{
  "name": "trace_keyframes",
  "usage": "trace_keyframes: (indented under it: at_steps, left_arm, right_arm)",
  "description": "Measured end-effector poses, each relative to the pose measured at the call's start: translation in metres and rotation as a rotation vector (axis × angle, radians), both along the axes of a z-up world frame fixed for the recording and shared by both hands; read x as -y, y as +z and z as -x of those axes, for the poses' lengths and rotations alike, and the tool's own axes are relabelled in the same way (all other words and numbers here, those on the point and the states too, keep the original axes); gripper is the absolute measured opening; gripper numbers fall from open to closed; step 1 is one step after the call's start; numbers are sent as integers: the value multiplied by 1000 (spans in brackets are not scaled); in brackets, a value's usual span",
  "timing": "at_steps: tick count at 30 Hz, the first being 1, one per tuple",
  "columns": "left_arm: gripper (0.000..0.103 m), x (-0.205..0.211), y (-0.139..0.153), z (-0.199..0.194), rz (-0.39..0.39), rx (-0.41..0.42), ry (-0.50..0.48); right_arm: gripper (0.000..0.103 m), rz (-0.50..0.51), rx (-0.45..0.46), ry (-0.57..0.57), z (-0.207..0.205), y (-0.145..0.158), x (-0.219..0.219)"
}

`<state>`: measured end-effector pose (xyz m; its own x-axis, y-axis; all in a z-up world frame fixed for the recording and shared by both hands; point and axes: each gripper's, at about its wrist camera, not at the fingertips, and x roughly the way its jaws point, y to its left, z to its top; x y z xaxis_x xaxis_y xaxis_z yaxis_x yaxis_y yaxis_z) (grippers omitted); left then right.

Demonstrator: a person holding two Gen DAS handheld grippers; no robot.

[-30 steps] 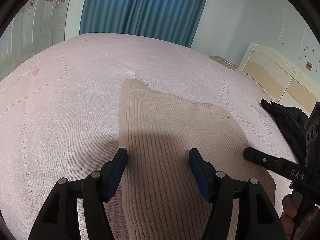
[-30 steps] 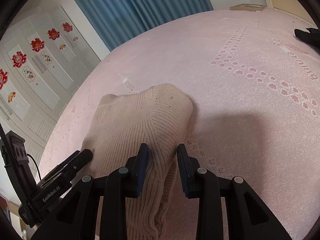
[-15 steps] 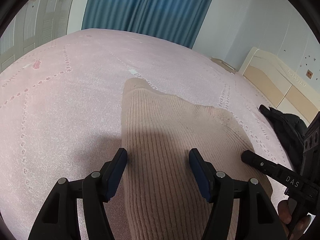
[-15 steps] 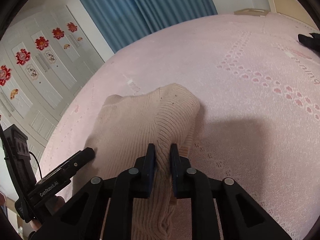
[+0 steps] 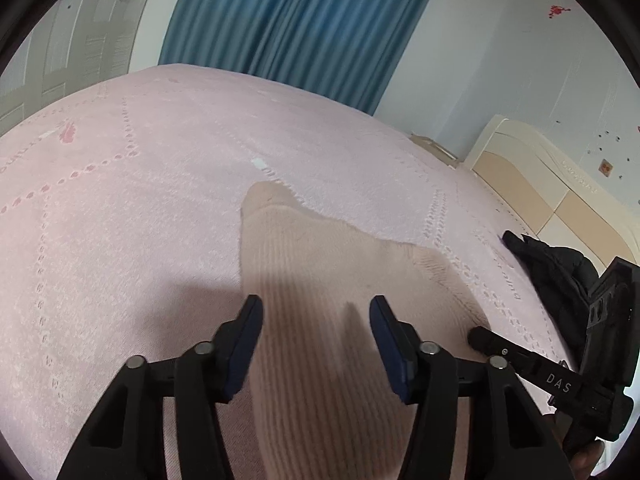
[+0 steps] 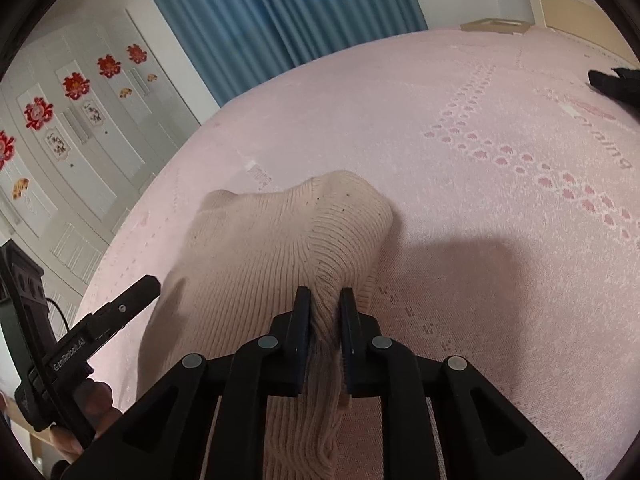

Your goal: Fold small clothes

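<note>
A beige ribbed knit sweater (image 5: 320,248) lies on the pink bedspread (image 5: 160,160). My left gripper (image 5: 316,304) sits low over the sweater's near left part. Its jaws are closing with the knit between them, and the pads stand apart from the cloth. In the right wrist view my right gripper (image 6: 324,294) is shut on a bunched ridge of the sweater (image 6: 260,248) at its right edge. Each gripper's finger shows at the side of the other's view.
A black garment (image 5: 560,264) lies on the bed to the right, also visible as the black garment (image 6: 616,80). A cream headboard (image 5: 540,176) stands beyond it. Blue curtains (image 5: 280,20) and white wardrobe doors (image 6: 80,120) line the far walls.
My right jaws closed onto the sweater's right edge and pinched it into a ridge. The left jaws narrowed over the knit. Neither hand shifted much.
</note>
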<state>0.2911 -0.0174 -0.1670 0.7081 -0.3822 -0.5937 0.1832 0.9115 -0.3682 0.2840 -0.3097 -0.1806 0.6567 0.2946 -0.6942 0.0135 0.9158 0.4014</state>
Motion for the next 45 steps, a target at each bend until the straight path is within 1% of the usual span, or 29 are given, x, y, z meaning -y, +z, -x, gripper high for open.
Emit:
trace_keyframes:
  at_steps: [5, 8, 10, 12, 14, 17, 22, 23, 25, 27, 29, 31, 33, 34, 35, 40, 42, 45]
  left_arm:
    - [34, 6, 0, -6, -21, 8, -25]
    - [30, 9, -2, -12, -42, -2, -16]
    - [25, 12, -5, -16, -77, -20, 4]
    - [16, 13, -6, -18, -111, -25, 23]
    - [12, 12, -8, -21, -133, -35, 52]
    - [11, 9, -11, -22, -127, -48, 65]
    - [13, 11, -8, -18, -149, -39, 61]
    - [14, 11, -8, -17, -152, -37, 58]
    - [19, 11, -7, -17, -161, -36, 55]
    - [40, 9, -6, -15, -170, -40, 64]
    - [47, 4, -6, -12, -149, -48, 56]
    - [48, -1, -5, -9, -134, -52, 47]
    - [53, -5, -4, -3, -133, -49, 42]
    - [54, -6, -3, 3, -141, -42, 38]
    - [54, -6, -2, 5, -147, -38, 36]
    - [56, -12, 2, 35, -188, -20, 23]
    - [56, -19, 2, 47, -183, -26, 22]
    - [56, -29, -1, 65, -165, -64, 10]
  right_arm:
    - [18, 7, 34, -19, 5, 5, 3]
    - [18, 12, 42, -26, 4, 6, 5]
    - [18, 17, 31, -28, 3, 4, 4]
    - [18, 28, 16, -33, 2, 1, 2]
    - [16, 52, 0, -36, -1, -2, 1]
    - [15, 102, -41, -43, -7, -9, -2]
    - [16, 98, -49, -48, -7, -10, -1]
    - [18, 98, -49, -53, -6, -10, 0]
    - [24, 94, -47, -58, -5, -10, 1]
    - [28, 82, -46, -65, -3, -8, 4]
    - [34, 70, -49, -69, -1, -7, 6]
    - [36, 56, -51, -66, 1, -4, 9]
    - [42, 30, -47, -56, 6, -1, 12]
    - [48, 17, -44, -51, 8, 0, 13]
    - [49, 4, -40, -46, 12, 2, 14]
    - [49, -17, -17, 7, 35, 9, 12]
    - [49, -16, -18, 41, 45, 9, 8]
    - [49, -20, -36, 72, 56, 5, 1]
